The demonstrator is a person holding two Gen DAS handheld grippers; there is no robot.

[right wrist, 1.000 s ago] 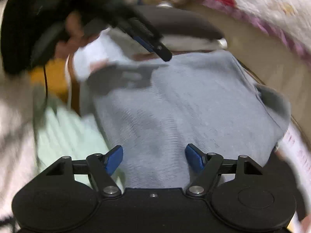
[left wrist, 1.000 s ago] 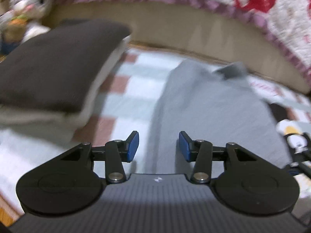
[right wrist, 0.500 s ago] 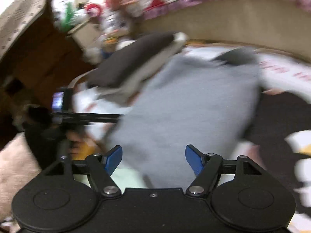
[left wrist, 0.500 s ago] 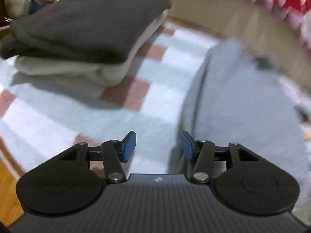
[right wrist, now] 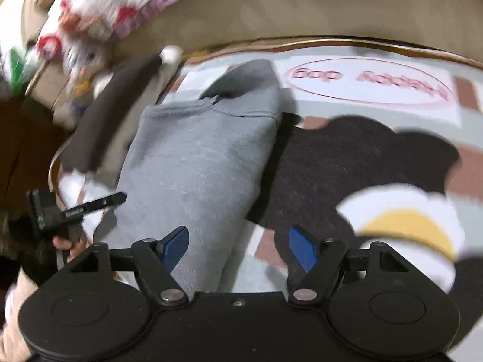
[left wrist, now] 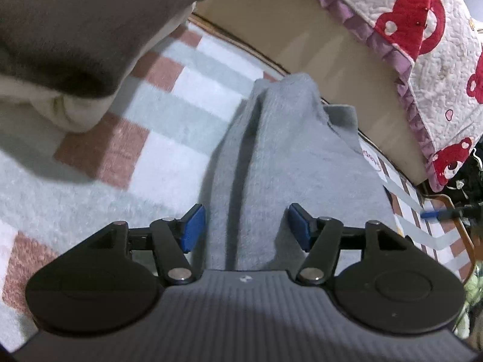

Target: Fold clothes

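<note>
A grey garment (left wrist: 286,157) lies folded lengthwise on a checked rug (left wrist: 169,138). My left gripper (left wrist: 246,226) hovers low over its near end, jaws opening; the cloth lies below the gap and the blue pads (left wrist: 193,226) do not press on it. In the right wrist view the same grey garment (right wrist: 196,157) runs away from me. My right gripper (right wrist: 238,247) stands open over its right edge, holding nothing. The left gripper (right wrist: 90,205) shows at the garment's left side, held by a hand (right wrist: 69,242). A blue pad of the right gripper (left wrist: 431,214) shows at the far right.
A stack of folded clothes (left wrist: 75,30), dark brown on cream, sits on the rug to the left of the grey garment. A beige bed base (left wrist: 286,24) with a quilt with red bears (left wrist: 422,30) bounds the far side. Plush toys (right wrist: 81,60) stand behind the stack.
My left gripper has sunk closer to the grey garment and its jaws stand wider. The right gripper has rolled and swung across to the garment's right edge, still open.
</note>
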